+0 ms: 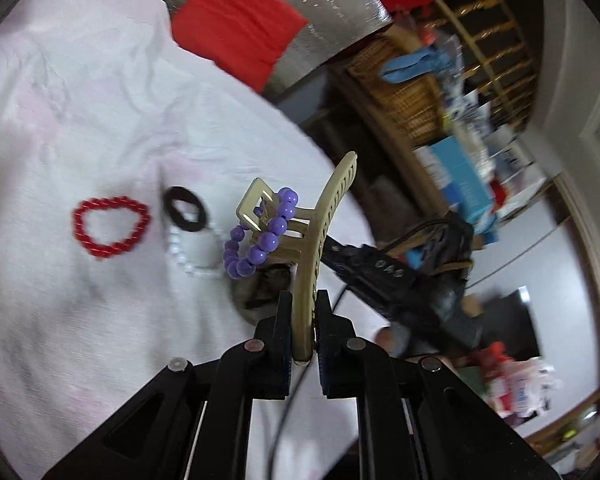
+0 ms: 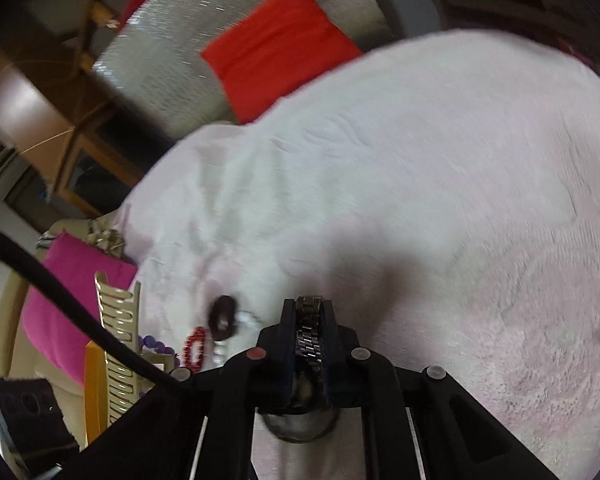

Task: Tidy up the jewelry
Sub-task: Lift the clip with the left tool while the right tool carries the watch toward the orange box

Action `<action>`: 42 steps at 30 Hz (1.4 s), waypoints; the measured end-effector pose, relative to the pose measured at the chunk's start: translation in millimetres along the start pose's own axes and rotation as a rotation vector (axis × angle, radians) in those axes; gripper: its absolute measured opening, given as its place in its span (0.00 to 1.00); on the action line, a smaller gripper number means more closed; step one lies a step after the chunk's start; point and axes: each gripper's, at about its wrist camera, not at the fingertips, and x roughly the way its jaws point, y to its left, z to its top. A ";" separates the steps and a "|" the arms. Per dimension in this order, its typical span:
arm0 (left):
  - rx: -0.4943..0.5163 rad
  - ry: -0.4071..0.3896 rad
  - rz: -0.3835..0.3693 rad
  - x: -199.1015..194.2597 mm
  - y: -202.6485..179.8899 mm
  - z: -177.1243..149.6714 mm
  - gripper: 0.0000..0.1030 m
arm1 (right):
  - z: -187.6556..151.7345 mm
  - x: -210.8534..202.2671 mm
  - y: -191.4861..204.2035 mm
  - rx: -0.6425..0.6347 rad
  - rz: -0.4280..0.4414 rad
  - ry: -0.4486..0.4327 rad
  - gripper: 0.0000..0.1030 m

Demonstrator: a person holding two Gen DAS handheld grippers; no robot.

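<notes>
1. Now the left tool (image 1: 303, 312) is clamped narrow on one arm of a gold hair claw (image 1: 320, 220), which stands up from the jaws above the white cloth (image 1: 100, 100).
2. Purple beads (image 1: 260, 236) hang looped over the claw's square end, clear of the cloth.
3. On the cloth lie red beads (image 1: 110, 226) in a ring, a black ring (image 1: 185, 209) near them to the right, and white beads (image 1: 192, 252) touching the black ring's lower edge.
4. The right tool (image 2: 309, 320) is closed tight on the dark metal band of a watch (image 2: 310, 336); the watch's round case hangs below the jaws, close to the camera.
5. In the right wrist view the claw (image 2: 118, 344) shows at lower left, partly behind a black cable (image 2: 60, 300), with the purple, red and white beads and the black ring bunched beside it.
6. A red cushion (image 2: 278, 44) lies against a silver surface (image 2: 168, 40) past the cloth's far edge.
7. Both views are blurred, so fine detail on the beads is hard to tell.
</notes>
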 end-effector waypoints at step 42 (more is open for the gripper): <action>0.080 -0.309 0.210 -89.4 -22.8 -15.5 0.10 | -15.8 -81.2 51.1 -0.183 0.071 -0.347 0.11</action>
